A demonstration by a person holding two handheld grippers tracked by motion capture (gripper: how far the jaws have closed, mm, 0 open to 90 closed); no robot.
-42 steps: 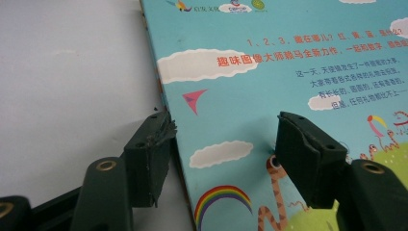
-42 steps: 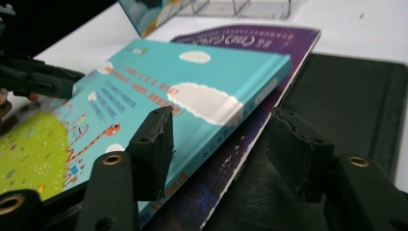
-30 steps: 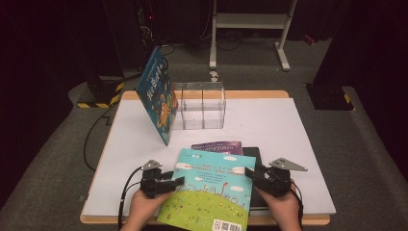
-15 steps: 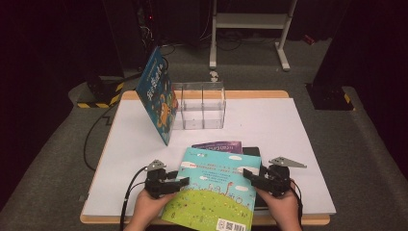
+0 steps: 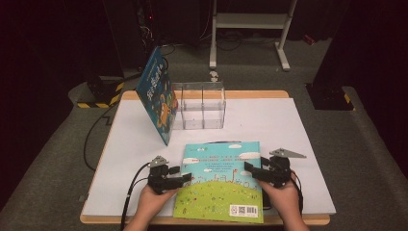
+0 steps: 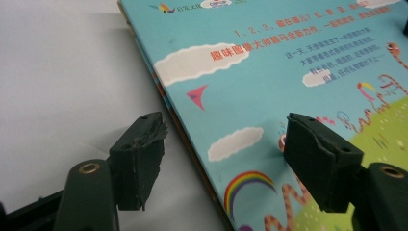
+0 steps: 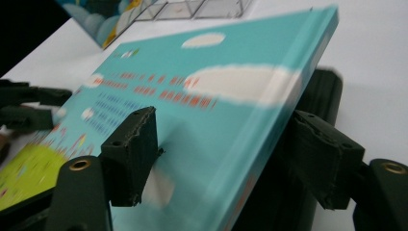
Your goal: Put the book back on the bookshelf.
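Observation:
A turquoise picture book (image 5: 221, 178) lies flat near the table's front edge, on top of other books whose edges show under it (image 6: 166, 103). My left gripper (image 5: 185, 177) is at its left edge, and its jaws have just been opening. In the left gripper view (image 6: 226, 139) one jaw is over the white table and the other over the cover, with neither pressing. My right gripper (image 5: 249, 169) is at the right edge, its jaws also just opening. In the right gripper view (image 7: 223, 130) they straddle the blurred book edge (image 7: 269, 125) with a gap.
A dark blue book (image 5: 156, 98) leans against a clear divided box (image 5: 202, 106) at the back of the white table (image 5: 288, 125). A black object (image 7: 325, 94) lies under the turquoise book. A white metal stand (image 5: 250, 24) is on the floor behind.
The turquoise book has swung from skewed to square with the table and now covers the purple book behind it. Both grippers' jaws stand wider apart.

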